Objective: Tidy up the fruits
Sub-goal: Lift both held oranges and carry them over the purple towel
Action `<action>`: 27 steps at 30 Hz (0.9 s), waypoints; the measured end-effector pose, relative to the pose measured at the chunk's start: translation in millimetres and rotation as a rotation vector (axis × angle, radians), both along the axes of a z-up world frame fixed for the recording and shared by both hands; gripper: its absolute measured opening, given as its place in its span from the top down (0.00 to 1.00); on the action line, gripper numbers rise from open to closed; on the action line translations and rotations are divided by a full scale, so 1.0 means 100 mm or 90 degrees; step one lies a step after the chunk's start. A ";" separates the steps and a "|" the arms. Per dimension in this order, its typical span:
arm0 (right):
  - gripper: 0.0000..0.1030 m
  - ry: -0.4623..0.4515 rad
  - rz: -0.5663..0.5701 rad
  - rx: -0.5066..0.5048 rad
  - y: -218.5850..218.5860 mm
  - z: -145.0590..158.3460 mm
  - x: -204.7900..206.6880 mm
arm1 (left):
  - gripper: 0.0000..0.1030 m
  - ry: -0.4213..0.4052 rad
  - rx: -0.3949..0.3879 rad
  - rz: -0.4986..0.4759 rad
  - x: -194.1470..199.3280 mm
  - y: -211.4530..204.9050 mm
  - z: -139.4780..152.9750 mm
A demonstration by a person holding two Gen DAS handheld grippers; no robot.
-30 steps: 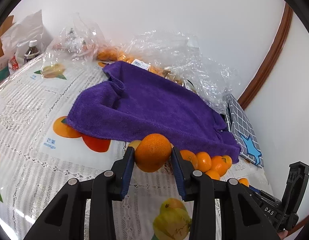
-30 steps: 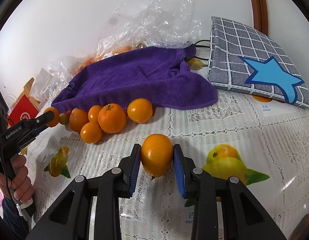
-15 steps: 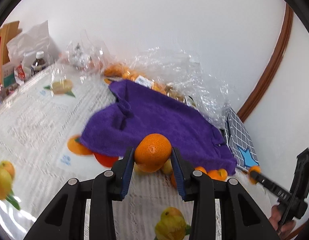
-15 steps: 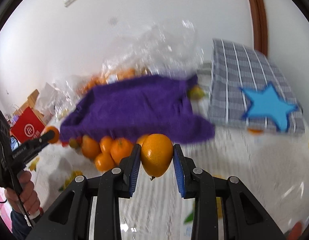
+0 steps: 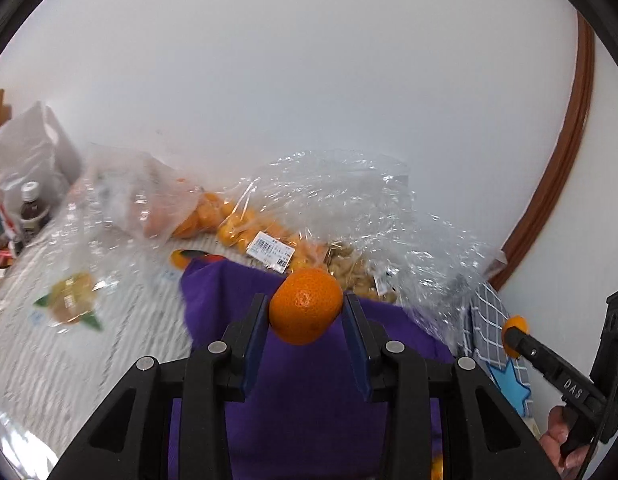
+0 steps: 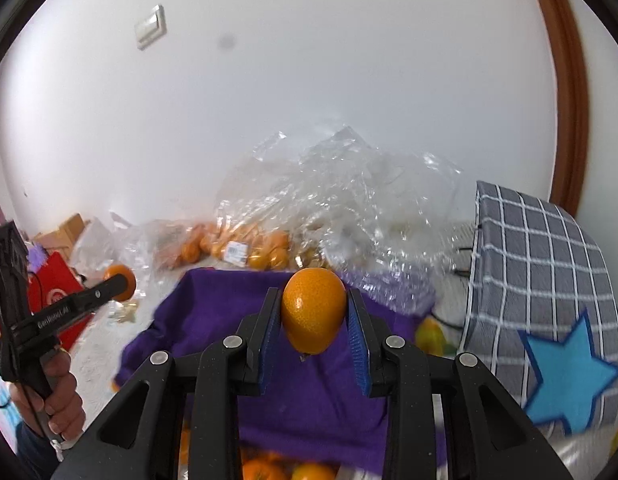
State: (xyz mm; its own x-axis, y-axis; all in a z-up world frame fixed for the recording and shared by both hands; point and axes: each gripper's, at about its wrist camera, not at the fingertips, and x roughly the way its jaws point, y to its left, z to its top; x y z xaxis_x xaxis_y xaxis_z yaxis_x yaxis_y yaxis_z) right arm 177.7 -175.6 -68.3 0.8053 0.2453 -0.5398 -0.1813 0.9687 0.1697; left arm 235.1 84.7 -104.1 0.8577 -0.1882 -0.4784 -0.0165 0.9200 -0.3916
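left gripper (image 5: 306, 320) clenching mandarin (image 5: 306, 305); right gripper (image 6: 313, 322) clenching orange (image 6: 313, 310); both hovering over towel (image 6: 309, 392), bags (image 6: 341, 208) at 12 o'clock.

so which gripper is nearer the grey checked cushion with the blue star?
Right. The right gripper, shut on an orange, hangs over the purple towel just beside the cushion. The left gripper, holding its own orange, is farther off across the towel.

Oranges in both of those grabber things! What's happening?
A person is sorting fruit with two hand-held grippers. The left gripper is shut on one orange, and the right gripper is shut on another orange. Both are held up above the purple towel. More oranges sit in clear plastic bags by the wall.
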 end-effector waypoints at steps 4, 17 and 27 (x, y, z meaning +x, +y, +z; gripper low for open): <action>0.69 0.039 -0.010 -0.031 0.03 -0.31 0.28 | 0.66 0.043 -0.007 0.002 0.18 0.02 -0.29; 0.69 0.119 0.003 -0.026 -0.02 -0.92 0.46 | 0.66 0.085 0.026 -0.022 0.28 0.00 -0.59; 0.69 0.132 0.014 -0.006 0.01 -1.02 0.49 | 0.66 0.109 0.088 -0.028 0.34 -0.06 -0.69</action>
State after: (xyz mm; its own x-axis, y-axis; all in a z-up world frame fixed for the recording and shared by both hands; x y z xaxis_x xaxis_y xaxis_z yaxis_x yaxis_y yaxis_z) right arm 226.8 -174.3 -170.4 0.6716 0.2561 -0.6953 -0.1644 0.9665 0.1971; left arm 269.4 78.9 -173.5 0.7541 -0.1462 -0.6403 -0.0308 0.9660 -0.2568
